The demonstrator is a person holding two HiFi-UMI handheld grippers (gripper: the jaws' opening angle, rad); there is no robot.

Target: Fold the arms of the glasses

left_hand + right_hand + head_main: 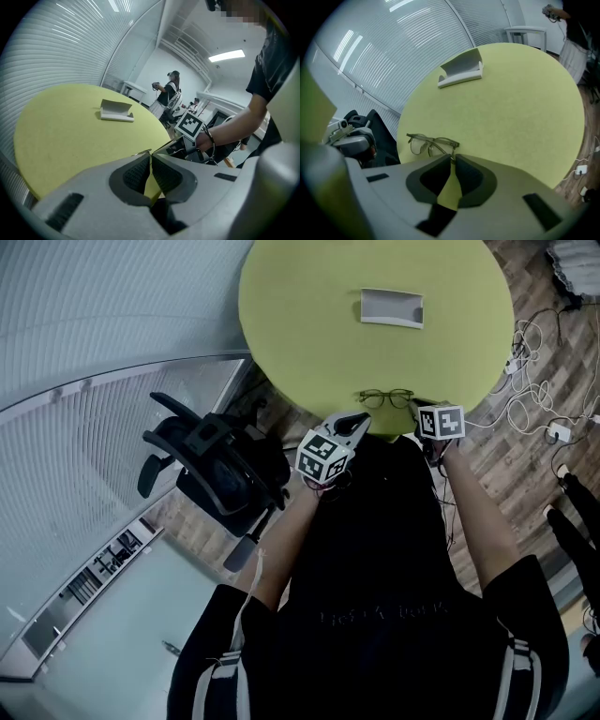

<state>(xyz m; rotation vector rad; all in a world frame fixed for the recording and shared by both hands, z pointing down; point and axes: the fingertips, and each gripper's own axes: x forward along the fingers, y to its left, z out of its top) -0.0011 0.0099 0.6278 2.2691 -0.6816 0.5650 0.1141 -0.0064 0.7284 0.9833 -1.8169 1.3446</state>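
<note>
The thin-framed glasses [384, 397] lie near the front edge of the round yellow-green table [309, 324]. In the right gripper view the glasses [431, 143] sit just beyond the jaws. Their near arm runs down into my right gripper [452, 159], which is shut on it. My right gripper [419, 412] stands at the frame's right end. My left gripper [362, 420] is at the frame's left end. Its jaws are shut, and a thin sliver of the glasses' other arm [139, 153] pokes out at the tips of the left gripper [150, 155]. The lenses are hidden in that view.
A white stand [392, 307] sits farther back on the table. A black office chair [211, 470] stands to the left of the table. Cables and a power strip [534, 390] lie on the wooden floor at the right. People stand in the background of the left gripper view.
</note>
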